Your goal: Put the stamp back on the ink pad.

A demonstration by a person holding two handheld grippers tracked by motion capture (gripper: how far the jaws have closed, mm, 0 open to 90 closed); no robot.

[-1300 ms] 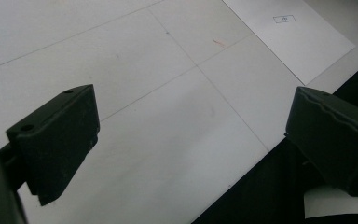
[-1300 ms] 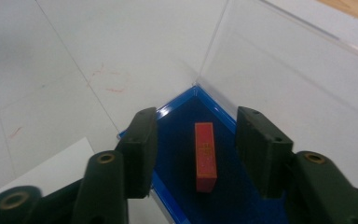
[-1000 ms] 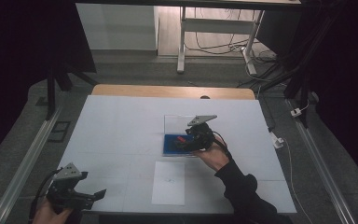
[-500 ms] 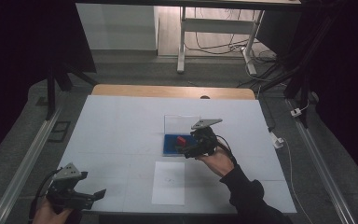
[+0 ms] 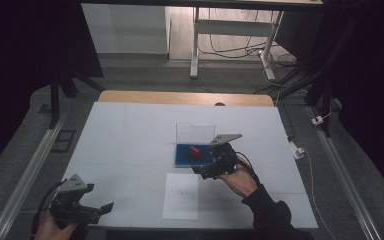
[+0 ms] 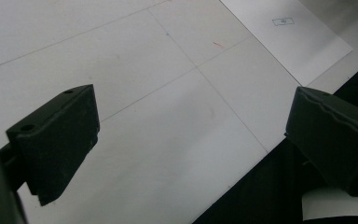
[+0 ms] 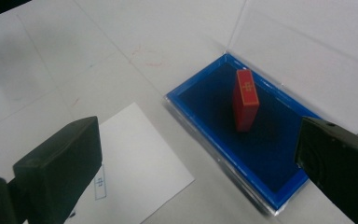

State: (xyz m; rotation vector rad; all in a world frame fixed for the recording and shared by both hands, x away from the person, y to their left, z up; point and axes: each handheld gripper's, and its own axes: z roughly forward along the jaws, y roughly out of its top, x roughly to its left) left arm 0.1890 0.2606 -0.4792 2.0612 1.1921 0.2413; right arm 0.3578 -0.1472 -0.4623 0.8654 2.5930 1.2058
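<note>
**Red block stands in blue tray as both grippers hang empty**

High view: A white table [image 5: 130,135] carries a blue tray [image 5: 182,157] near its middle, with a clear lid [image 5: 195,132] standing upright along the tray's far edge. A small red block [image 5: 195,150] stands inside the tray. The right gripper [image 5: 206,172], held in a hand [image 5: 240,181] reaching from the bottom right, sits at the tray's near right corner. A sheet of paper [image 5: 181,196] lies just in front of the tray. The left gripper [image 5: 105,207] is low at the table's near left corner, well apart from the tray.

Left gripper view: The left gripper [image 6: 186,135] has its jaws spread wide with nothing between them, over bare table [image 6: 121,70] beside the table's edge. A corner of the paper [image 6: 289,37] shows at the upper right, bearing a small printed mark.

Right gripper view: The right gripper [image 7: 196,163] has its jaws spread wide and empty, above the near end of the tray [image 7: 200,126]. The block [image 7: 245,99] stands on end on the tray's dark blue floor, touching neither jaw, with a gold mark on its upper face. The paper [image 7: 135,158] lies just beside the tray, at the lower left.
</note>
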